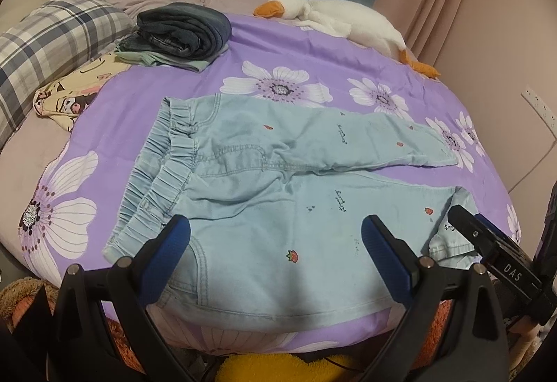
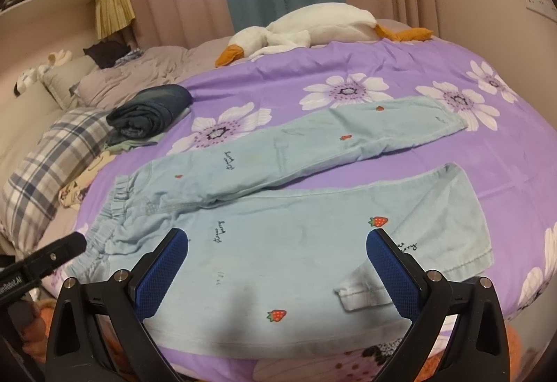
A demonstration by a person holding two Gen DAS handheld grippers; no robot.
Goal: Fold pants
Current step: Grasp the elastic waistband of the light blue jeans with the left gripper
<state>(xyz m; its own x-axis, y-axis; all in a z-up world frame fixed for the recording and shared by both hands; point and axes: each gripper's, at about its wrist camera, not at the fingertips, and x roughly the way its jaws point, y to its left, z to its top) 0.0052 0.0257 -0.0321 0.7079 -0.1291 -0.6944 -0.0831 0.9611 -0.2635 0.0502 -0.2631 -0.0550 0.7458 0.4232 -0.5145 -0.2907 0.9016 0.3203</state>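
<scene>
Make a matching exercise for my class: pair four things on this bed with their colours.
Things:
1. pants
2. goose toy
3. bedspread
4. folded jeans

Colours:
A. purple with white flowers
B. dark blue
C. pale blue with strawberries
D. white with orange beak

Pairs: 1-C, 2-D, 3-A, 4-B

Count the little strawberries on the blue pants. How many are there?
5 strawberries on the pants. Far leg: one near the hem, one mid-leg, one by the waistband. Near leg: one toward the hem, one nearest the camera. Others may hide underneath.
</scene>
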